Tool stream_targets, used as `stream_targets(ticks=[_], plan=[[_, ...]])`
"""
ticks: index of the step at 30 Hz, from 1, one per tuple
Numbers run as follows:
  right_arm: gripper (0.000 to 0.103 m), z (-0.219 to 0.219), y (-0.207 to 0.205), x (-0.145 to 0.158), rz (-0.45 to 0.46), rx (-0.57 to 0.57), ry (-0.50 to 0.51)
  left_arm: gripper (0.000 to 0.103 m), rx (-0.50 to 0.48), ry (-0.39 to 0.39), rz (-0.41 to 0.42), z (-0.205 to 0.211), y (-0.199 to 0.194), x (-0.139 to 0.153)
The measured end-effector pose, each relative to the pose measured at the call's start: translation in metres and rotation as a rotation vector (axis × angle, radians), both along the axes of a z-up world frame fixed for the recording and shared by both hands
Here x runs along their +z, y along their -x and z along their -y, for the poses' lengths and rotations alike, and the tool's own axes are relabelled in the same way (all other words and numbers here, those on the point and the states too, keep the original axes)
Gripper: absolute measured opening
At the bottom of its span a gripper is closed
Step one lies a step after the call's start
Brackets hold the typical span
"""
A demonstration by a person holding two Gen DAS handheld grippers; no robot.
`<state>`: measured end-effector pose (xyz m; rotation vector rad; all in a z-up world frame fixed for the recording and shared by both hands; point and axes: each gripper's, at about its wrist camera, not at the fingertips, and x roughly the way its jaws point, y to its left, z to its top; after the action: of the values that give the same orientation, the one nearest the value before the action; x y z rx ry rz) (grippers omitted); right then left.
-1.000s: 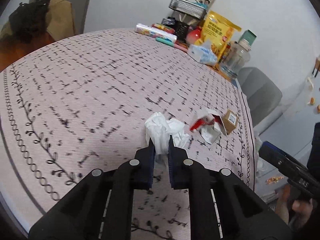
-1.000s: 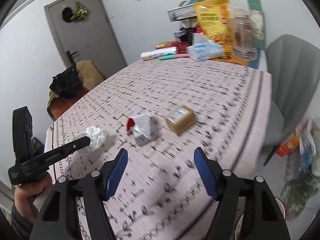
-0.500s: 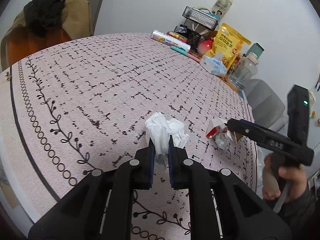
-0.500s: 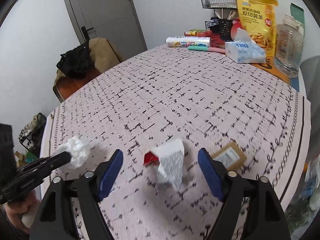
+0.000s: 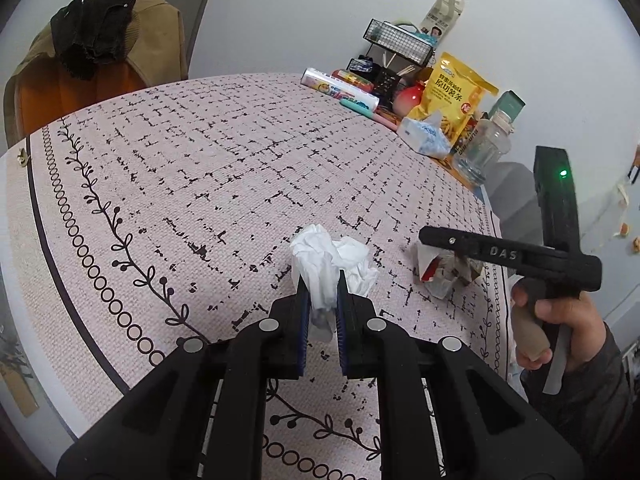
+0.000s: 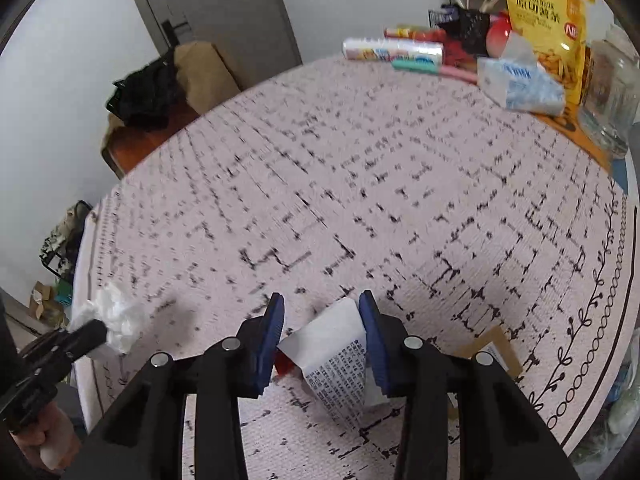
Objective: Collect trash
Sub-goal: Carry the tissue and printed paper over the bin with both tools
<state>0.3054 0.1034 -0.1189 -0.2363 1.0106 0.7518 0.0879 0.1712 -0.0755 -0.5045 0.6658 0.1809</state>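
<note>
My left gripper (image 5: 320, 300) is shut on a crumpled white tissue (image 5: 328, 260) and holds it just above the patterned tablecloth; the tissue also shows in the right wrist view (image 6: 116, 316). My right gripper (image 6: 322, 332) is open, its blue pads on either side of a torn white and red paper wrapper (image 6: 336, 352) that lies on the cloth. The pads stand close to it, and contact is unclear. The wrapper (image 5: 436, 272) lies under the right gripper's fingers (image 5: 460, 240) in the left wrist view. A small brown cardboard box (image 6: 492, 348) lies just right of the wrapper.
At the table's far end stand a yellow snack bag (image 5: 456, 92), a tissue pack (image 5: 424, 138), a clear jar (image 5: 484, 152), a wire rack (image 5: 400, 42) and a wrapped roll (image 5: 340, 88). A chair draped with clothes (image 5: 96, 48) stands at the left. The table edge (image 5: 48, 392) is near.
My right gripper has moved down onto the wrapper and narrowed around it. My left gripper still holds the tissue, almost unmoved.
</note>
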Motion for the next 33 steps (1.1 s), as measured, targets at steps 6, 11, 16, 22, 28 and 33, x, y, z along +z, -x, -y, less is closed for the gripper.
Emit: stream_targets(ticks=[6,11,16,22,28,33], plan=[[0.039,0.017,0.008,0.026,0.011,-0.016,-0.074,0.012,-0.016,-0.017,0.011,0.011,-0.003,0.009],[0.038,0.039,0.022,0.046,0.043,-0.039,-0.123,0.012,-0.043,-0.033,0.022,0.026,-0.009,0.017],[0.038,0.07,0.041,0.058,0.076,-0.076,-0.164,0.012,-0.087,-0.046,0.027,0.049,-0.018,0.022],[0.038,0.128,0.064,0.068,0.145,-0.194,-0.202,0.012,-0.155,-0.06,0.026,0.082,-0.034,0.026],[0.038,0.199,0.079,0.073,0.185,-0.334,-0.227,0.012,-0.241,-0.074,0.032,0.123,-0.051,0.032],[0.038,0.258,0.086,0.065,0.183,-0.442,-0.22,0.012,-0.313,-0.084,0.027,0.163,-0.065,0.031]])
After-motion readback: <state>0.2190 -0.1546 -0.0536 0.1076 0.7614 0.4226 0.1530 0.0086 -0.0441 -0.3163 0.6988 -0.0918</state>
